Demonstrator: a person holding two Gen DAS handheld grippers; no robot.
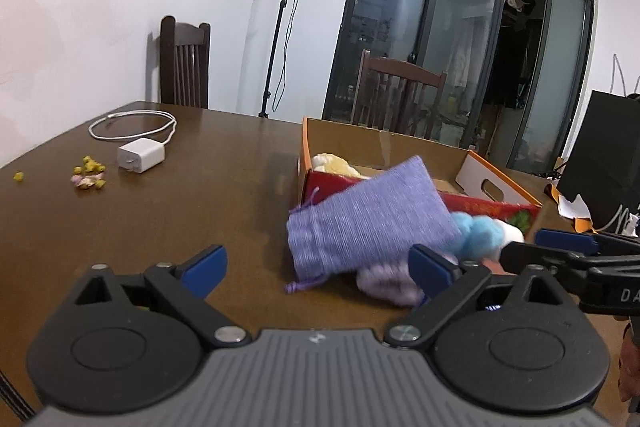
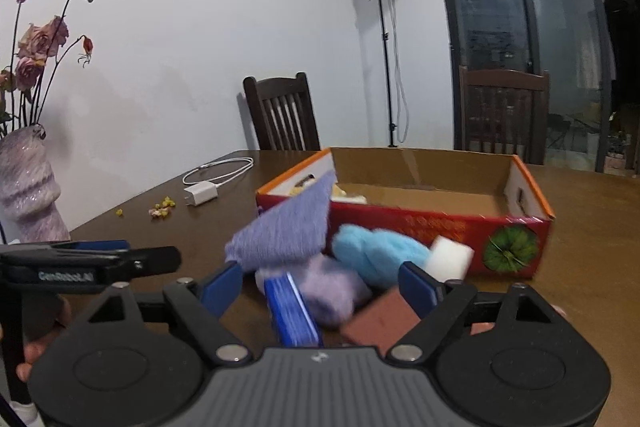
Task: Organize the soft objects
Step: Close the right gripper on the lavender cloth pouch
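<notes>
Lavender pouch leans blurred against the near wall of the cardboard box, one corner tipped over the rim. Far left on the tabletop: dried petals, a white charger and its coiled cable, well clear. The left gripper has its jaws spread wide, empty, the pouch just ahead. Beside the pouch crowd a lilac fluffy ball, a blue one, a white sponge. The right gripper too has open jaws, nothing clamped. Only its view shows the vase of roses, a brown block, and the box's bare right half.
</notes>
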